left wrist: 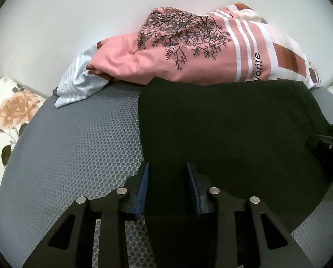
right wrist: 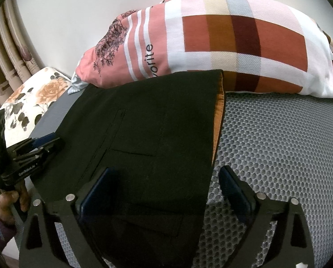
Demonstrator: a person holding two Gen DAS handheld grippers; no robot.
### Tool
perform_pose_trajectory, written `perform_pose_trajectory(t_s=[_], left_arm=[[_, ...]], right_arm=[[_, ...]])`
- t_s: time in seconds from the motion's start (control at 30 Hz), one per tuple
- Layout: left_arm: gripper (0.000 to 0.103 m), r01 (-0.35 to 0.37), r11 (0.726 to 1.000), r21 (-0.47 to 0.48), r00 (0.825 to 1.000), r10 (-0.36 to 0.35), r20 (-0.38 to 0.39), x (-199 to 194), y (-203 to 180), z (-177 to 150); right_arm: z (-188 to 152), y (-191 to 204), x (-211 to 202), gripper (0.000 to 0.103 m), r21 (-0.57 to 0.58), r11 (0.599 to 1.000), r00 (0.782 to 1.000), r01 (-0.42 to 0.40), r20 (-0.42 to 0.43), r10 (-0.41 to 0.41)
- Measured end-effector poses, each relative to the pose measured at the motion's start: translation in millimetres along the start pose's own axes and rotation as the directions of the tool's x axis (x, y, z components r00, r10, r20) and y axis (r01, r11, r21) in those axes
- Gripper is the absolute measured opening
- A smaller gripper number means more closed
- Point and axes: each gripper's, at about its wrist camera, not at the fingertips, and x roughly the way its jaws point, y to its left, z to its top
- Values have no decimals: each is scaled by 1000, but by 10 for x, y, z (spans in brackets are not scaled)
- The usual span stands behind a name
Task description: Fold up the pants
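Observation:
Black pants point(left wrist: 222, 122) lie folded flat on a grey honeycomb mat point(left wrist: 77, 145), and an orange lining shows along their right edge point(right wrist: 220, 116). My left gripper point(left wrist: 168, 178) sits at the pants' near left edge. Its blue pads stand close together, pressed on a bunch of the black cloth between them. It also shows in the right wrist view as the left gripper point(right wrist: 43, 143) at the pants' left side. My right gripper point(right wrist: 166, 172) stands wide open astride the pants' point(right wrist: 155, 111) near right edge, with one finger over the cloth and the other over the mat.
A pink tree-print and checked bedding bundle point(left wrist: 200, 51) lies right behind the pants against the white wall. A pale blue striped cloth point(left wrist: 77, 84) sticks out at its left. A floral cushion point(left wrist: 8, 120) and curtains point(right wrist: 8, 51) are at far left. A person's hand point(right wrist: 10, 198) holds the left gripper.

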Motion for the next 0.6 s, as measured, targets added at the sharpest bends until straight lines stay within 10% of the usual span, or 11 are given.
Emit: perform_pose_trajectory(t_s=[0.6], left_arm=[[22, -10, 1000, -26, 1000, 10, -4, 11, 46, -9]], right_arm=[[0, -6, -4, 95, 1, 1000, 1000, -1, -1, 1]])
